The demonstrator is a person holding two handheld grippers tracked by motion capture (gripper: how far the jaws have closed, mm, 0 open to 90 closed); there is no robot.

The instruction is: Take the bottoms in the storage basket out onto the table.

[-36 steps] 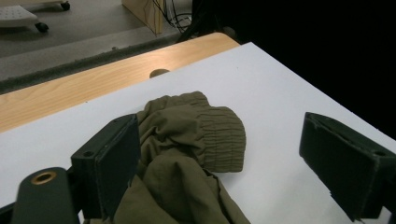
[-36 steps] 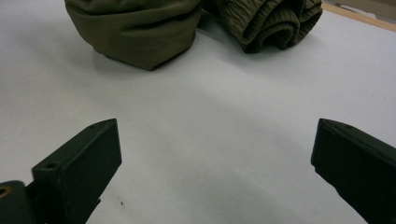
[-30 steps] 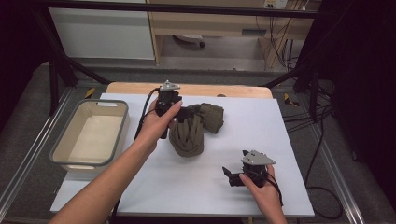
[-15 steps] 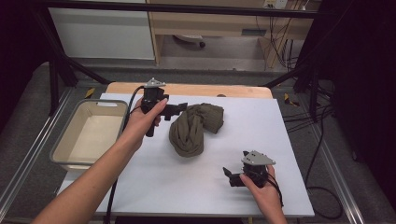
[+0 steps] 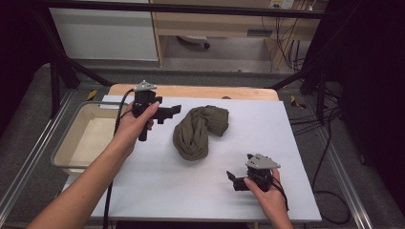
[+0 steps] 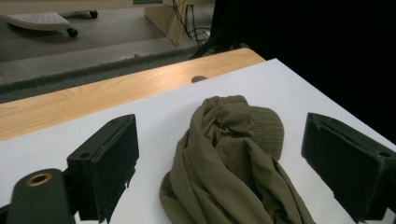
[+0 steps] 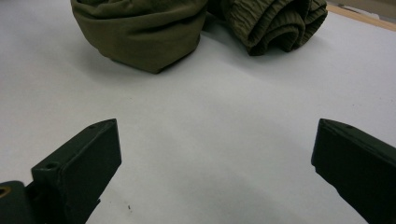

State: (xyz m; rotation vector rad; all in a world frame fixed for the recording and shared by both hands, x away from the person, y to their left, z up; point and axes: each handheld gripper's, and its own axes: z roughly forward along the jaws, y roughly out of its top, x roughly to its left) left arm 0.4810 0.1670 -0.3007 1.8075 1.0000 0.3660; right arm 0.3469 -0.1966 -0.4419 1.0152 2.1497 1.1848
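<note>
An olive-green cloth (image 5: 198, 131) lies bunched in a thick roll on the white table top (image 5: 267, 129). My left gripper (image 5: 171, 112) hovers just left of it, jaws open and pointing at the cloth, apart from it. In the left gripper view the cloth (image 6: 233, 158) lies ahead between the wide-open jaws of the left gripper (image 6: 219, 140). My right gripper (image 5: 234, 181) rests low near the front right, open, aimed left. In the right gripper view bare table lies between the jaws of the right gripper (image 7: 215, 140), with the cloth (image 7: 140, 28) farther off.
A shallow beige tray (image 5: 71, 138) in a metal frame stands off the table's left edge. A wooden strip (image 5: 191, 91) runs along the far edge. Cables trail from both grippers. Bare white surface stretches in front of and right of the cloth.
My left gripper has drawn back to the left, off the cloth's upper left end, and the cloth now lies free. The right gripper has stayed put.
</note>
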